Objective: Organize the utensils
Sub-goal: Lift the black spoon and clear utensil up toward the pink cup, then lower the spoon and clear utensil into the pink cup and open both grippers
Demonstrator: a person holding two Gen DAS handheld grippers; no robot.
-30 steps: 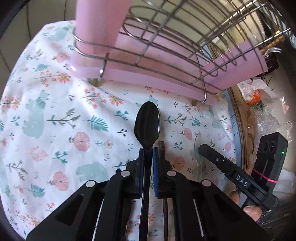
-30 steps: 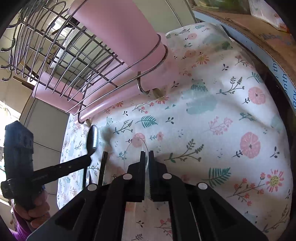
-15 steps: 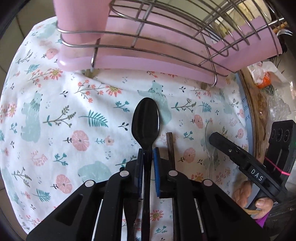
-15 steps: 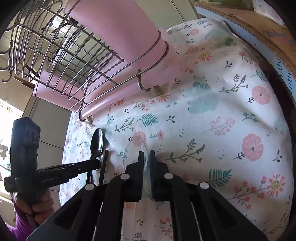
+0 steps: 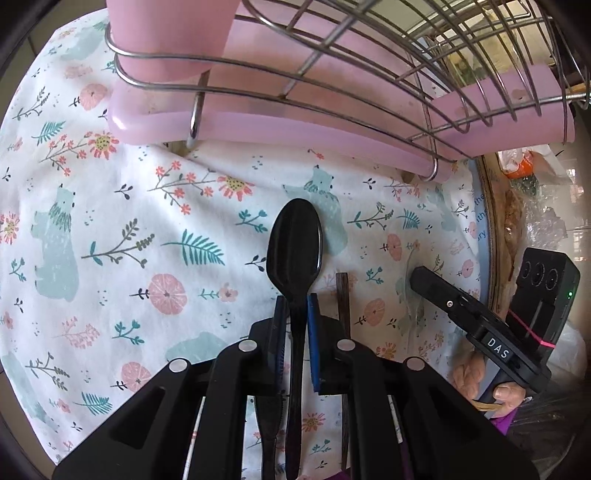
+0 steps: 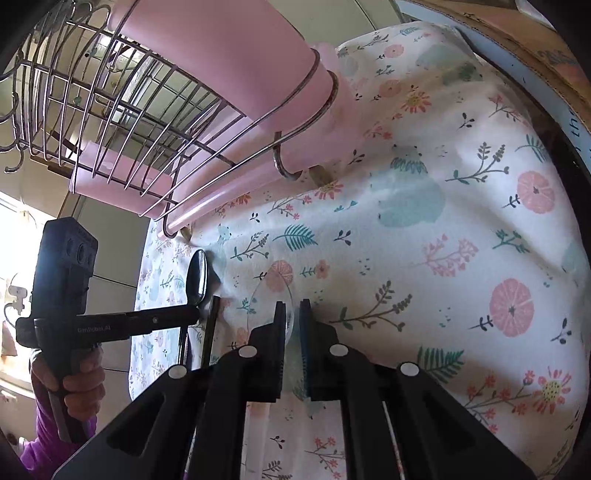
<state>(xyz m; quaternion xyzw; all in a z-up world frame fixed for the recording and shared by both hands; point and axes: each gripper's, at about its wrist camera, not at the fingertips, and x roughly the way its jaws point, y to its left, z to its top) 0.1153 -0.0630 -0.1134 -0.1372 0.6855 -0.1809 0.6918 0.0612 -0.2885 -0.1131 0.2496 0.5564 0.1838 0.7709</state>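
Observation:
My left gripper (image 5: 294,301) is shut on a black plastic spoon (image 5: 294,240), bowl pointing forward above the floral cloth. My right gripper (image 6: 291,314) is shut on a clear plastic spoon (image 6: 271,291), hard to see against the cloth; it also shows faintly in the left wrist view (image 5: 413,295). The wire dish rack (image 5: 369,66) on its pink tray (image 5: 295,127) stands just ahead, with a pink cup holder (image 5: 166,33) at its left corner. The left gripper (image 6: 195,314) with the black spoon (image 6: 197,275) shows at the left of the right wrist view.
A dark chopstick (image 5: 343,295) and a black knife (image 5: 267,424) lie on the floral cloth (image 5: 110,240) under my left gripper. A cardboard box edge (image 6: 517,33) and plastic bags (image 5: 535,221) border the cloth on the right.
Both grippers have moved closer to the rack, each still holding its spoon. The rack and pink tray fill more of both views.

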